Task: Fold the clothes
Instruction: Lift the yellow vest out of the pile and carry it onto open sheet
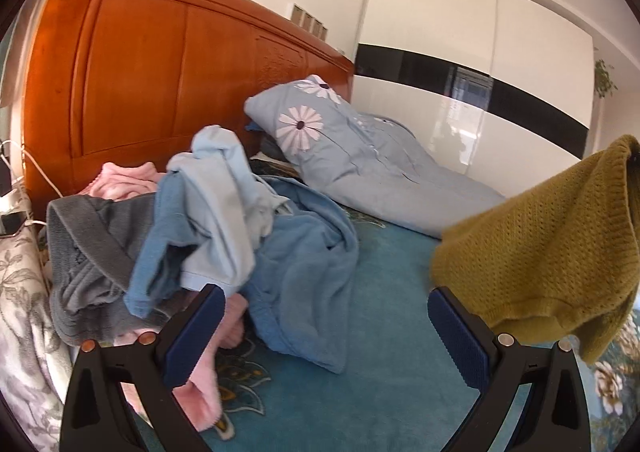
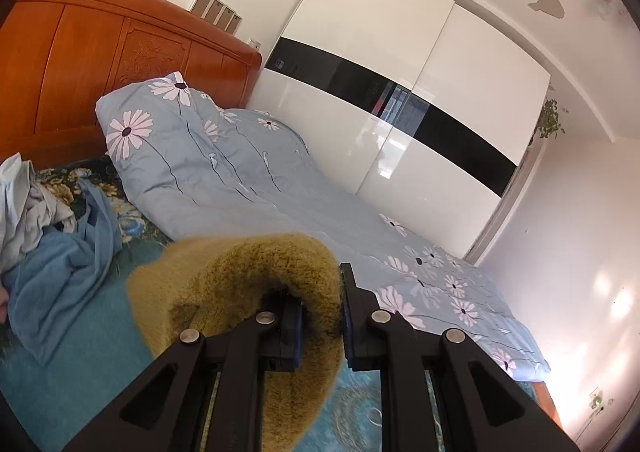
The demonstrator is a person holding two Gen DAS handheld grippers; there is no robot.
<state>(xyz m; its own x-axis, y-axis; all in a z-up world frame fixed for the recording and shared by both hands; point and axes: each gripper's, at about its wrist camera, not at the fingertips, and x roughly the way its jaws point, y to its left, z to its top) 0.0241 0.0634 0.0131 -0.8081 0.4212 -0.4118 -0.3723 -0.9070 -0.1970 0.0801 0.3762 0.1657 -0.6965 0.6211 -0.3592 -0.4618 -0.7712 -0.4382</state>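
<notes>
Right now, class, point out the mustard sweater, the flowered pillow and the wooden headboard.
mustard sweater (image 1: 552, 244), left wrist view, on its knit body.
flowered pillow (image 2: 160, 140), right wrist view, on its front face.
wooden headboard (image 1: 132, 80), left wrist view, on a panel.

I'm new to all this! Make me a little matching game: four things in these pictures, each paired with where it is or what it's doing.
Things:
1. mustard knit sweater
2. left tongs
3. floral quilt
4. pile of clothes

States:
A. folded along the bed beside the wardrobe
B. heaped near the headboard
C. open, holding nothing
D. hanging from the right tongs

Pairs: 1-D, 2-C, 3-A, 4-B
</notes>
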